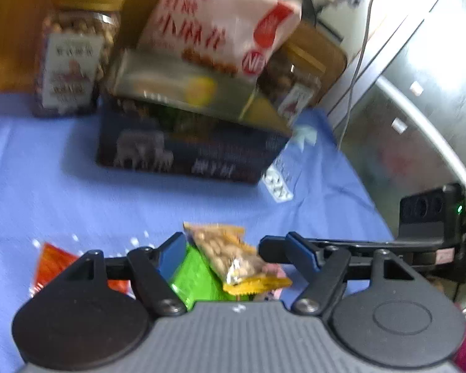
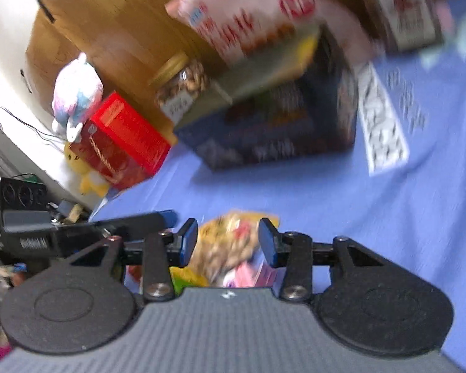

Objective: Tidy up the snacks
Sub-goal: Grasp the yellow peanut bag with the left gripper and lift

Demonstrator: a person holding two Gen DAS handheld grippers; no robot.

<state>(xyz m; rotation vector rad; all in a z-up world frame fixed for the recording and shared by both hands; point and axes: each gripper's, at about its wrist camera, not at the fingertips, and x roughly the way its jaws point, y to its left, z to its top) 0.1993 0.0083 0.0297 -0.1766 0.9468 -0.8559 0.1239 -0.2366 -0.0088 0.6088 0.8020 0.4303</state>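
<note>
Blue cloth [image 1: 62,186] under your grippers holds loose packets; the peanut packet [image 1: 233,251] lies between your left gripper's [image 1: 236,248] spread fingers, ungrasped. Your right gripper [image 2: 228,239] also gapes over them. Bag [image 1: 217,21] and tin [image 1: 177,84] already top the box [image 1: 186,149]; packets remain.

Blue-covered table [image 1: 62,186]: toward its far edge I see a dark box [image 1: 186,146] and a nut jar [image 1: 74,59]; a red carton [image 2: 121,143] sits at one far corner. By my near edge lie small packets: orange-red [image 1: 51,262], green [image 1: 195,276], peanuts [image 1: 233,255].
</note>
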